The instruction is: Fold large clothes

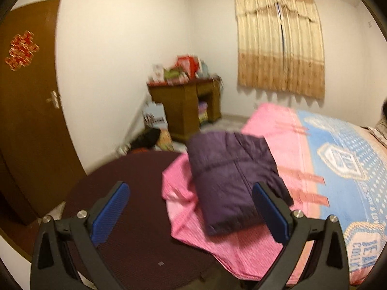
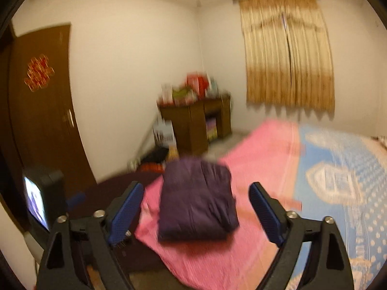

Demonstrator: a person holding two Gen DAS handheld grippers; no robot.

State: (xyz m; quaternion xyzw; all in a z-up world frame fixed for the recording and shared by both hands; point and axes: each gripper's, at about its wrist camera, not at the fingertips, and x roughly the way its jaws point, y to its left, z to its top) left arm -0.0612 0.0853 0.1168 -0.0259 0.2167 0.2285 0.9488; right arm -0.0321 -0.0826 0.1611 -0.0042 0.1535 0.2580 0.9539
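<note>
A dark purple padded jacket [image 1: 232,181] lies folded into a compact rectangle on the pink sheet [image 1: 241,246] at the bed's near corner. It also shows in the right wrist view [image 2: 197,203], blurred. My left gripper [image 1: 191,207] is open and empty, held above and in front of the jacket, with blue pads [image 1: 113,207]. My right gripper [image 2: 196,210] is open and empty too, its fingers framing the jacket from a distance without touching it. The other gripper's camera body [image 2: 43,198] shows at the left of the right wrist view.
The bed carries a blue and pink patterned cover [image 1: 343,159]. A dark maroon round surface [image 1: 135,217] stands beside the bed corner. A wooden cabinet [image 1: 186,111] with boxes on top stands in the far corner. A brown door [image 1: 31,111] is on the left, a curtain [image 1: 280,41] behind.
</note>
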